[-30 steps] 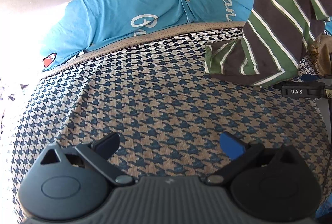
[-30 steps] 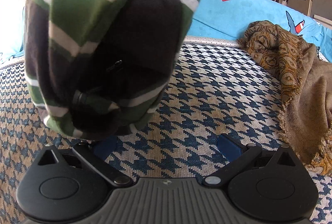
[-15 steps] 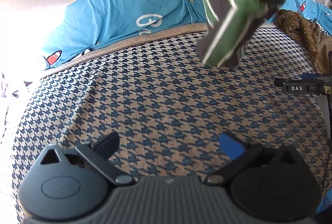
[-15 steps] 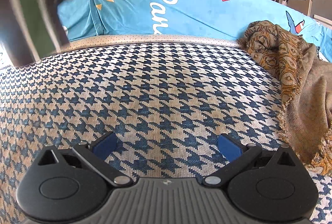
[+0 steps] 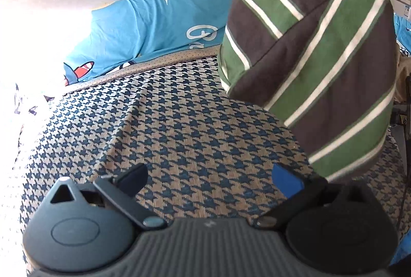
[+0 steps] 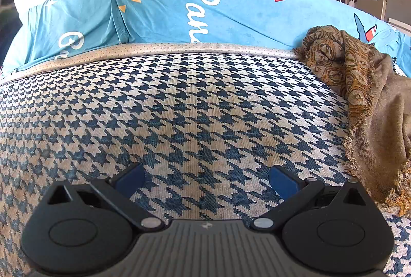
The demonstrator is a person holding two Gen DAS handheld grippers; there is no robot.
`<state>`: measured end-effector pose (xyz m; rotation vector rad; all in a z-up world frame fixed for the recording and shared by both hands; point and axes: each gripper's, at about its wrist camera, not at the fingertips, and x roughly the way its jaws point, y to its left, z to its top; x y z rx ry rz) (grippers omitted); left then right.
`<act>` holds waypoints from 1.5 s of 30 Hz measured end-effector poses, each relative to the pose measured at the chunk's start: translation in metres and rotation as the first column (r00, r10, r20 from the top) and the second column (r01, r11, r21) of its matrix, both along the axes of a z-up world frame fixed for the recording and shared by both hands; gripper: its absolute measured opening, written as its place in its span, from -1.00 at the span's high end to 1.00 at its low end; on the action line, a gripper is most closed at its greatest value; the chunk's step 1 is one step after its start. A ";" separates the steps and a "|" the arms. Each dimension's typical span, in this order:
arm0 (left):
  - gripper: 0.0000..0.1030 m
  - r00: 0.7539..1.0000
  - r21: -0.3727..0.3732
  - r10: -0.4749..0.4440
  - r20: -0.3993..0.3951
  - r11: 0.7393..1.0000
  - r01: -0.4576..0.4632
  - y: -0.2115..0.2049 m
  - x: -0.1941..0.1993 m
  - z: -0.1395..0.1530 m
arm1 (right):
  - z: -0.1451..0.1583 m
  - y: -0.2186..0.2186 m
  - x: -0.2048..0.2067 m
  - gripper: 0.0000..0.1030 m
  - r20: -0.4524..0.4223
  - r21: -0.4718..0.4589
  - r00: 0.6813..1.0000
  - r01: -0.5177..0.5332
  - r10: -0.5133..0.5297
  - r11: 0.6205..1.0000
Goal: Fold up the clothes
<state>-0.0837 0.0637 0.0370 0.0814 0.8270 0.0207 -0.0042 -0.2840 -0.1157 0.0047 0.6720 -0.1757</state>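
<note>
Two grippers, both with jaws spread apart and nothing between them: the left gripper [image 5: 209, 180] and the right gripper [image 6: 206, 182], each above the houndstooth bed cover [image 6: 195, 107]. One striped garment [image 5: 318, 53], green, dark grey and white, hangs over the bed cover to the right in the left wrist view; its top is cut off by the frame, so what holds it cannot be told. One brown patterned shawl [image 6: 359, 86] lies heaped at the bed cover's right edge, partly cropped. One blue printed sheet [image 6: 205, 12] runs behind the bed cover; its lettering is only partly legible.
</note>
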 end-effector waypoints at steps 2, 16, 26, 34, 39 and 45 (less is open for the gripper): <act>-1.00 1.000 -0.009 -0.001 -0.017 1.000 0.001 -0.001 -0.003 -0.002 | 0.000 0.000 0.000 -1.00 0.000 0.000 1.000 0.000 0.000 1.000; -1.00 0.998 0.005 -0.006 -0.058 1.000 0.006 0.008 -0.013 -0.015 | 0.000 0.000 0.000 -1.00 0.000 0.000 1.000 0.000 0.000 1.000; -1.00 0.997 0.008 0.028 -0.077 1.000 -0.027 0.022 -0.015 -0.022 | 0.002 0.000 0.002 -1.00 0.000 -0.001 1.000 0.000 0.000 1.000; -1.00 0.994 0.003 0.055 -0.096 0.998 -0.055 0.028 -0.017 -0.027 | 0.001 0.000 0.000 -1.00 0.000 -0.001 1.000 0.000 0.000 1.000; -1.00 0.992 0.008 0.061 -0.110 0.998 -0.060 0.029 -0.014 -0.032 | 0.001 0.000 0.001 -1.00 0.000 -0.001 1.000 0.000 0.000 1.000; -1.00 0.990 0.010 0.052 -0.135 0.999 -0.051 0.025 -0.011 -0.039 | 0.001 -0.001 0.001 -1.00 0.000 -0.002 1.000 0.000 0.000 1.000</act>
